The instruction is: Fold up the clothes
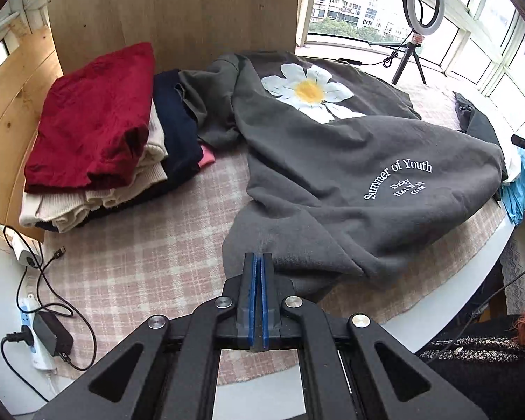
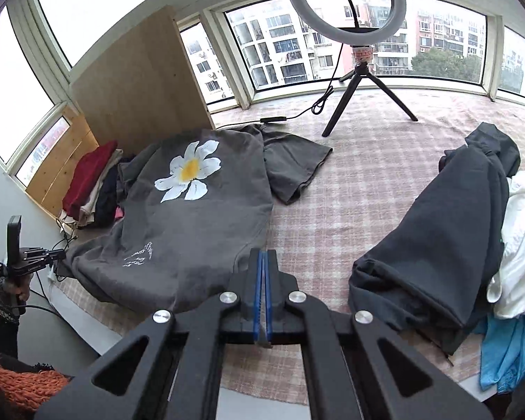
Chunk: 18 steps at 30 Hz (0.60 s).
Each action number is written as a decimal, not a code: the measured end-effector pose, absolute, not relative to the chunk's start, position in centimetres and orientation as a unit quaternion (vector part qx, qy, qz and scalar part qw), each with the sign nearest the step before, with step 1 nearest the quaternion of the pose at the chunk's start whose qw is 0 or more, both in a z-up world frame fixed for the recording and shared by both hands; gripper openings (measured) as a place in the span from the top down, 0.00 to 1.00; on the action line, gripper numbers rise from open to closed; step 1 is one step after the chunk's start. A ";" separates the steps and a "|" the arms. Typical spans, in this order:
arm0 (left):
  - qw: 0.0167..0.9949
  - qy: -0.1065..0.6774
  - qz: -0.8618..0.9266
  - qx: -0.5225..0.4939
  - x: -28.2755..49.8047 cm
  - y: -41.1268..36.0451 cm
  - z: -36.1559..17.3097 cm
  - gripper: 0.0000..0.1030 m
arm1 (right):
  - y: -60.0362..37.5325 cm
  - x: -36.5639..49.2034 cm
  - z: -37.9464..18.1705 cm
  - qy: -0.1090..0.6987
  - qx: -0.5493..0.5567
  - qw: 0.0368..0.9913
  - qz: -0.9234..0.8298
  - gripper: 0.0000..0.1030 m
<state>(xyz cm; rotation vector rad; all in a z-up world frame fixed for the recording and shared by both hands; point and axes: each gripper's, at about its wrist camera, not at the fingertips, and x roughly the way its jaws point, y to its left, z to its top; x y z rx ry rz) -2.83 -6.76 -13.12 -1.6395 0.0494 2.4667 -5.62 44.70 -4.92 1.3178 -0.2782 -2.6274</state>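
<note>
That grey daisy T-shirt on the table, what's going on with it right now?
A person is folding clothes with a handheld claw in each hand. The grey T-shirt lies partly folded on the plaid cloth. The left claw and the right claw are each closed at its near edge, apparently pinching the hem. A folded stack sits on the left, and a pile of unfolded clothes waits on the right.

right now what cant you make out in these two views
- Grey t-shirt hem, left wrist view: whether the shut left tool pinches it; the tool's own tips hide the contact.
- Same for the right tool, right wrist view.
- Folded stack: lower garments covered by the red one.
- Small chest print: blurred.
</note>
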 end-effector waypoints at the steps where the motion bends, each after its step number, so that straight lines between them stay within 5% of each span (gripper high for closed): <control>1: 0.083 0.018 0.828 -0.555 -3.8 -6.7 -13.7 0.98 | 45.0 -7.5 -5.4 -0.092 0.446 0.083 -0.886 0.99; 7: 0.053 0.024 0.816 -0.576 -8.7 -6.1 -16.9 0.98 | 44.0 -10.9 -12.8 -0.065 0.545 0.129 -0.826 0.95; 11: 0.060 0.024 0.811 -0.582 -6.8 -6.0 -16.9 0.98 | 41.5 -4.6 -15.9 -0.036 0.574 0.192 -0.795 0.43; 18: 0.069 0.020 0.807 -0.586 -3.9 -6.1 -15.8 0.98 | 37.8 0.1 -20.6 -0.025 0.603 0.226 -0.765 0.43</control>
